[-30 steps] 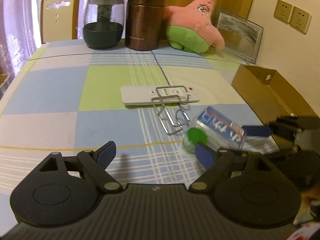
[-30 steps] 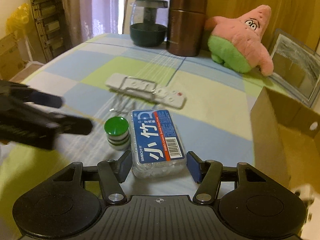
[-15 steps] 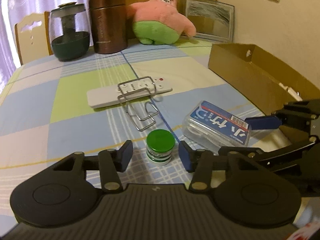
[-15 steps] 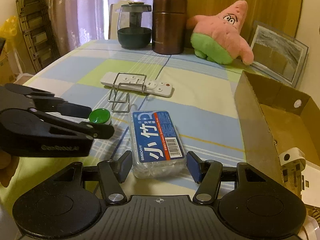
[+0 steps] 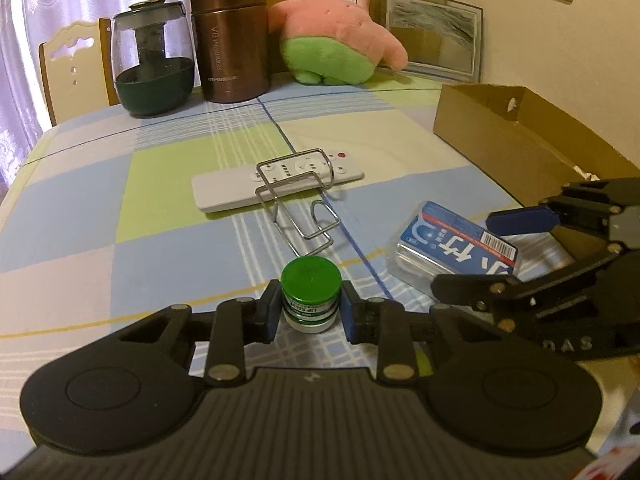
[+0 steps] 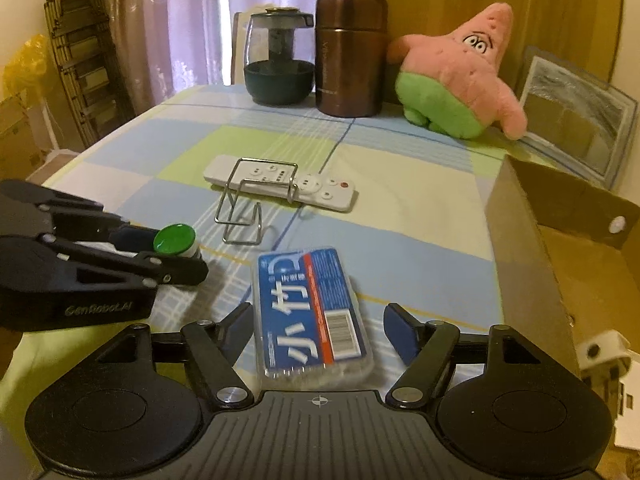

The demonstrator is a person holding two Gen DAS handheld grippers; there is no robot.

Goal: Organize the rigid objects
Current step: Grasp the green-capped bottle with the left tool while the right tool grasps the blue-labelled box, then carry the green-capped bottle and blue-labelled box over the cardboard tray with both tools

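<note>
Where curtains [image 6: 192, 20] hang, checkered tablecloth [image 5: 120, 216] spreads.

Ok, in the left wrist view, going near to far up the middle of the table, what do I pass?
Left gripper shut on the green-lidded jar → wire holder → white remote → brown flask.
</note>
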